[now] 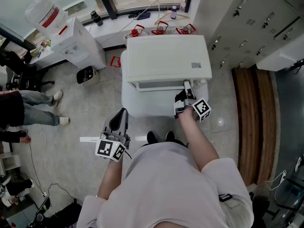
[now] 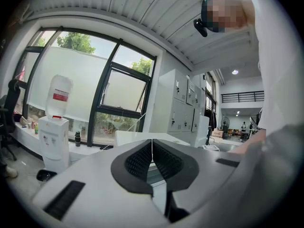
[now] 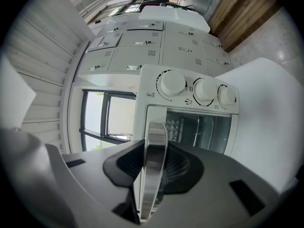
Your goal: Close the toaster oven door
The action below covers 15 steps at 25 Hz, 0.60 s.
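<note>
Clamping right gripper (image 3: 156,165) on the stiff, slick metal handle (image 3: 156,137); judging the glass door (image 3: 204,127) light, hinged, breakable; hanging left gripper (image 2: 152,158) idle, jaws together.

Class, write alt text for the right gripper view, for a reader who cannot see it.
The right hand-held gripper grips the metal door handle of a white toaster oven between its jaws. Beyond the handle are the oven's wire rack and three round knobs. Grey lockers and a window stand behind.
</note>
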### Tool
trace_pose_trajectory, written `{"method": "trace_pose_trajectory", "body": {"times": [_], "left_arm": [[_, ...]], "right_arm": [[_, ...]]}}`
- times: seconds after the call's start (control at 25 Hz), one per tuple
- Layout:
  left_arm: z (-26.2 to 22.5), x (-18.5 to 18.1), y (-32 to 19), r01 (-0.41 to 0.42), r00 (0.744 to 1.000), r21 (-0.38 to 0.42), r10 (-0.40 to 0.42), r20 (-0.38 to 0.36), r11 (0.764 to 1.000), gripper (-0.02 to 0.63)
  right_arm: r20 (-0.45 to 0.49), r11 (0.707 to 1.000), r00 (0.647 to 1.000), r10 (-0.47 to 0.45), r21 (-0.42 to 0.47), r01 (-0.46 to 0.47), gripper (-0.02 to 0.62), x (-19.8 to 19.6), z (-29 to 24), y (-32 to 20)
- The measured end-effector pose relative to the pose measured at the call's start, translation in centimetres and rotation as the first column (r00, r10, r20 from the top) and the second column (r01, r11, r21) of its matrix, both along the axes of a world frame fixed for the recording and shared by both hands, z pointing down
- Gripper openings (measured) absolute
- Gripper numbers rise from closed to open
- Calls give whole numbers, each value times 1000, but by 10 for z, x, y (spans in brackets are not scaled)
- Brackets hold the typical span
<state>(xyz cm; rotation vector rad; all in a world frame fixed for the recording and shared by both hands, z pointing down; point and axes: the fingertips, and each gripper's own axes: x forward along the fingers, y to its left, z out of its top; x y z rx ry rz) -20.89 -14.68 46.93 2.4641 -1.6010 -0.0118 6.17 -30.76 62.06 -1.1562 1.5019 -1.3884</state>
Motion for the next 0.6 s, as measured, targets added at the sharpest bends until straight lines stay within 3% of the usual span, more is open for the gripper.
{"method": "trace_pose_trajectory", "body": {"times": [0.36,0.6], "left_arm": [[-2,8,0,-8,1000,8,8,0,1000,20],[-3,13,1,-20,1000,24,20,-8,1000,20]], "right_arm": [[-43,997,997,-70,6,71,129,-1,-1,12],[-51,998,996,-67,-15,67,126,5,-1,27]]}}
